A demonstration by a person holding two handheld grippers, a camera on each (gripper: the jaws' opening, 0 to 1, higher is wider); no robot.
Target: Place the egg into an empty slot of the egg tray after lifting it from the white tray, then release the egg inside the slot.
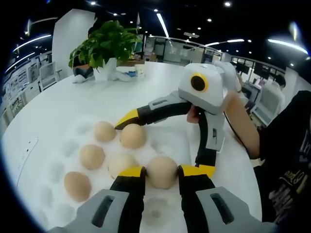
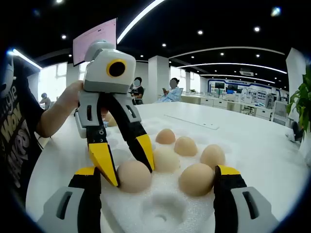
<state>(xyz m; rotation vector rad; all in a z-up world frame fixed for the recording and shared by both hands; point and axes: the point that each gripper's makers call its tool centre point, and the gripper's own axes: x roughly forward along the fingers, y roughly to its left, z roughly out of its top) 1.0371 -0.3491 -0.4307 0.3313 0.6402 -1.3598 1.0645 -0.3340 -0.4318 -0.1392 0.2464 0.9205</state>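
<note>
Your left tool [image 1: 161,172] is pinching an egg [image 1: 162,171] between its yellow-tipped jaws, low over the near edge of the white foam egg tray [image 1: 171,141], so you are somewhere in the placing step; whether the egg is already seated in a slot or riding just above it, I cannot tell. Either way, you are not yet letting go, and the release is what is left. Your right tool [image 2: 158,174] is standing spread wide and holding nothing, with a darker egg [image 2: 196,179] sitting between its jaws but apart from them. The egg tray is carrying five other eggs in its dimples: in the left gripper view, two at the far side, two in the middle row and one at the near left. Several dimples along the left side and the near edge are looking empty. The tray is resting on the white round surface [image 1: 63,102], with a potted plant [image 1: 104,46] well behind it
</note>
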